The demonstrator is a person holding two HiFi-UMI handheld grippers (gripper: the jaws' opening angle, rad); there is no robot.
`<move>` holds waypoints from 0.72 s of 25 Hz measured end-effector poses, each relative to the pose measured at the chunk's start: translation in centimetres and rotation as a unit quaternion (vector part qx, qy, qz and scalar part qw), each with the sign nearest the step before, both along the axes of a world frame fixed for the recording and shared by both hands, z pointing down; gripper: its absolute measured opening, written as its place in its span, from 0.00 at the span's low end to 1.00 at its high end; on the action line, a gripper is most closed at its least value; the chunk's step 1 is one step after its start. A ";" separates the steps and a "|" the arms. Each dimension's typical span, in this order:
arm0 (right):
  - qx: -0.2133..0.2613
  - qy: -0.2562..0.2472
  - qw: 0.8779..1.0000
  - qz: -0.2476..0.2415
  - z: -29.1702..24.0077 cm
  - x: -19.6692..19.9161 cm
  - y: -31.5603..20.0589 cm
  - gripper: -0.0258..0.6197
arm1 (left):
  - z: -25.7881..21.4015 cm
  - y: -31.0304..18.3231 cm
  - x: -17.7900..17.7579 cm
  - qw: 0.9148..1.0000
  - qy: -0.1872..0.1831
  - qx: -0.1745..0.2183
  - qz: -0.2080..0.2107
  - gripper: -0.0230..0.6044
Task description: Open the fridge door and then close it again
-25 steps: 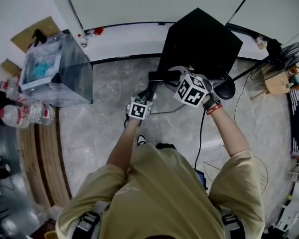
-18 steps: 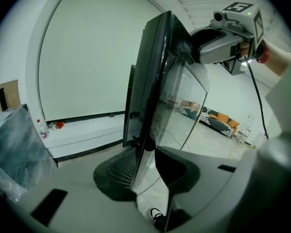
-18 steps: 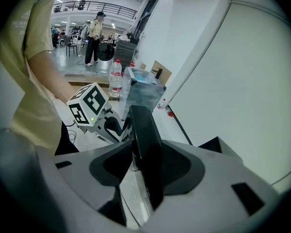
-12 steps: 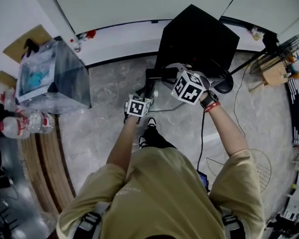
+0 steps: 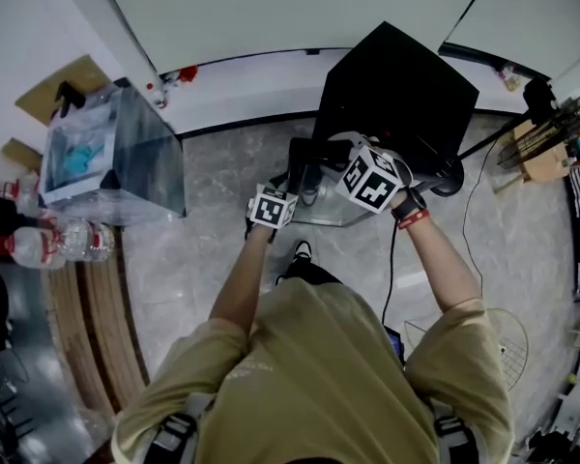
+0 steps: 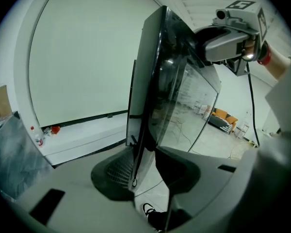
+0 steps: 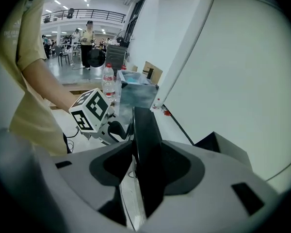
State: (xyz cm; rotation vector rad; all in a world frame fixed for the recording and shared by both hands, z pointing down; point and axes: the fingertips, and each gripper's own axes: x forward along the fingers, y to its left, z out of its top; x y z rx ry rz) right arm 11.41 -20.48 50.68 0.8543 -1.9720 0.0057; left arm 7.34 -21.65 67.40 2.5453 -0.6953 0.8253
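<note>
A black fridge [image 5: 396, 80] stands against the white wall, its glass door [image 5: 333, 201] swung open toward me. My left gripper [image 5: 295, 175] is clamped on the door's free edge, low down. In the left gripper view the door edge [image 6: 140, 130] runs up between my left gripper's [image 6: 144, 176] pads. My right gripper [image 5: 321, 150] grips the same edge higher up. The dark door edge [image 7: 144, 130] fills the gap of my right gripper [image 7: 145, 171]. Each gripper's marker cube shows in the other's view.
A clear plastic box [image 5: 111, 148] sits on the floor at left, with water bottles [image 5: 48, 240] beside it. A standing fan [image 5: 561, 114] and a black cable [image 5: 391, 259] are at right. A wire rack [image 5: 507, 341] lies near my right side.
Both grippers keep their hold and have shifted a little sideways with the door. My foot has stepped forward under the door.
</note>
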 end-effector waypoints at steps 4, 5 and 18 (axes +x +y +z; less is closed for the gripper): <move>0.004 -0.008 1.000 0.016 0.1 0.8 -1.7 0.35 | 0.2 -1.8 1.0 1.000 -0.005 -0.001 0.011 0.26; 0.006 -0.006 1.000 0.019 0.1 1.1 -2.1 0.35 | 0.3 -2.3 1.4 1.000 -0.004 -0.001 0.014 0.26; 0.029 -0.007 0.998 0.064 0.2 4.9 -6.7 0.34 | 1.0 -8.3 5.2 1.000 -0.004 0.010 0.006 0.26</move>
